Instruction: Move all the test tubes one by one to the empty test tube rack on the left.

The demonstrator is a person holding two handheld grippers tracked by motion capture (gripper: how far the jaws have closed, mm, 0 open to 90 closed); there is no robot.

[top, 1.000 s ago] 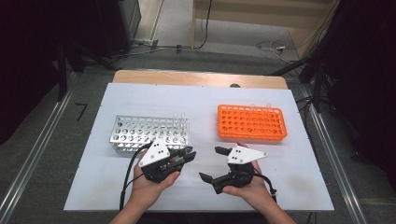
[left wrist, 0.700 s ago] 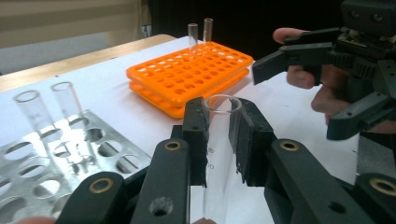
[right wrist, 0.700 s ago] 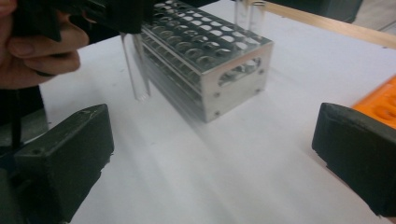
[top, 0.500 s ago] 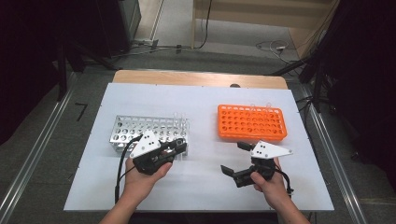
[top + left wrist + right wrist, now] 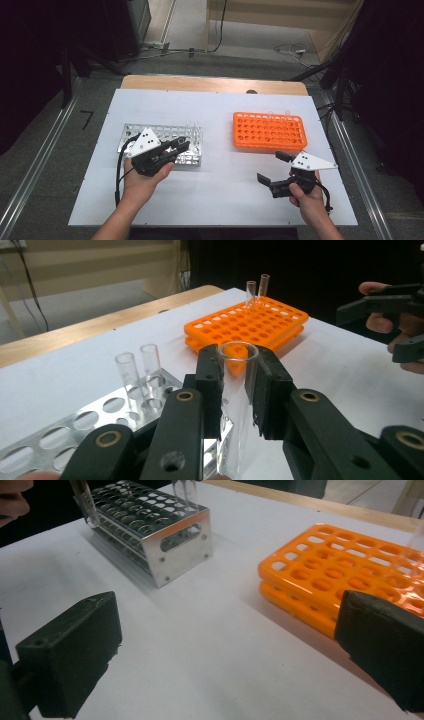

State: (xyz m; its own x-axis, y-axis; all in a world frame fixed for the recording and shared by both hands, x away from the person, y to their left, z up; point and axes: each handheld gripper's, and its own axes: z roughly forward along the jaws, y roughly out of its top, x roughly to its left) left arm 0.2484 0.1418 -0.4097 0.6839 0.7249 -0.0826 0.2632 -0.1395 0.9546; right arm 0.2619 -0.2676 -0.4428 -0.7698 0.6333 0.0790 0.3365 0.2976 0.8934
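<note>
Holding a clear glass test tube (image 5: 238,385) clamped in my left hand-held gripper (image 5: 235,385), above the metal rack (image 5: 131,134) at left; my right hand-held gripper (image 5: 270,167), jaws apart, near the orange rack (image 5: 267,131).

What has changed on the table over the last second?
The two hands have moved apart. The left gripper, shut on a clear test tube, went left and up over the metal rack. The right gripper, jaws open and empty, went right, in front of the orange rack. Both racks kept their places.
</note>
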